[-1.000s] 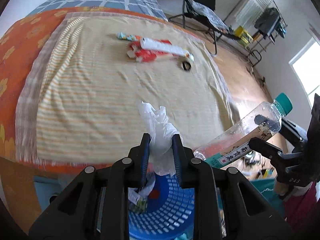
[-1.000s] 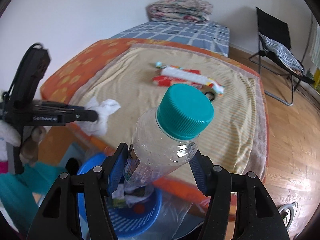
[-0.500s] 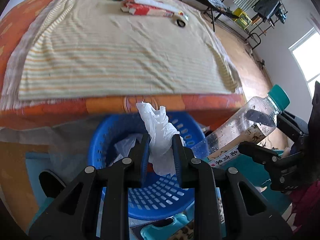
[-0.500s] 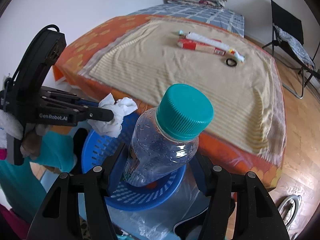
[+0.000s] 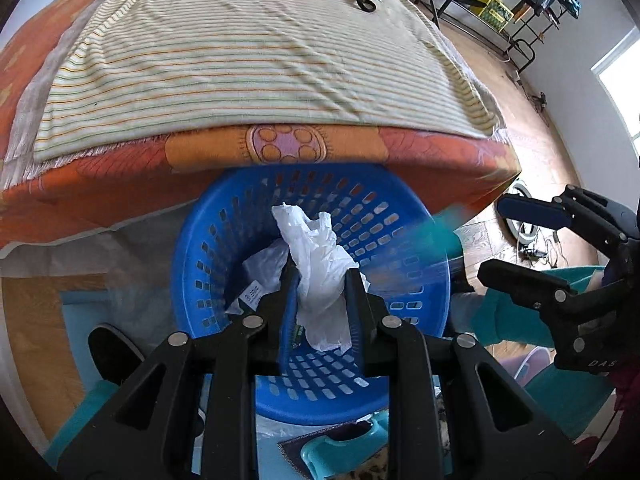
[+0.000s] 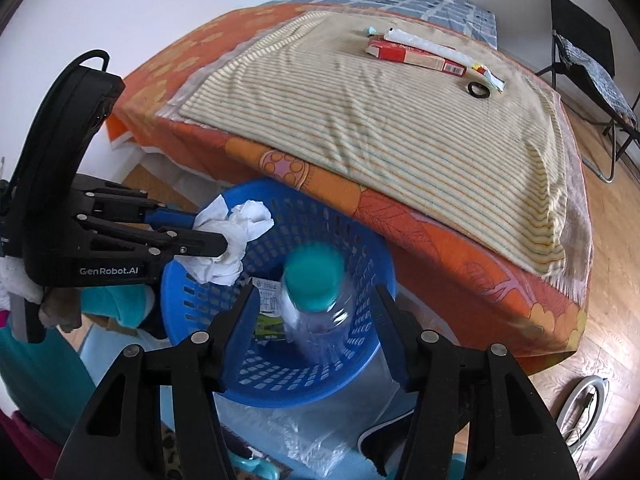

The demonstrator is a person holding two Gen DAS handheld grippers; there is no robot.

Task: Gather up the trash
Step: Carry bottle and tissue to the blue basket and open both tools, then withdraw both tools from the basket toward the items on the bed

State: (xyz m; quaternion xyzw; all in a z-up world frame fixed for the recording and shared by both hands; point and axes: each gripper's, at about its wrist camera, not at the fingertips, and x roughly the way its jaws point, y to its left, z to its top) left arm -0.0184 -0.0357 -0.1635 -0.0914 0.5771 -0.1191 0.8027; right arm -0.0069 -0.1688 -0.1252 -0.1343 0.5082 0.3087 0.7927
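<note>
A blue plastic basket [image 5: 192, 248] [image 6: 176, 300] stands on the floor against the bed's edge, with some trash inside. My left gripper [image 5: 320, 272] [image 6: 212, 232] is shut on a crumpled white tissue [image 5: 316, 256] [image 6: 240, 224] and hangs over the basket's rim. My right gripper [image 6: 315, 292] [image 5: 494, 240] points down into the basket. Its jaws are closing. A clear bottle with a teal cap [image 6: 314, 284] [image 5: 444, 232] is between them, blurred, and clear of both pads.
A red box [image 6: 416, 56], a white tube [image 6: 424, 44] and a black ring [image 6: 478, 90] lie on the striped blanket [image 6: 400, 128] on the bed. A black folding chair [image 6: 588, 56] stands beyond. A clear plastic bag [image 6: 304, 440] lies on the floor by the basket.
Both grippers came down from over the bed to over the blue basket. The bottle has left the right gripper's pads and drops, blurred, into the basket. The tissue stays gripped.
</note>
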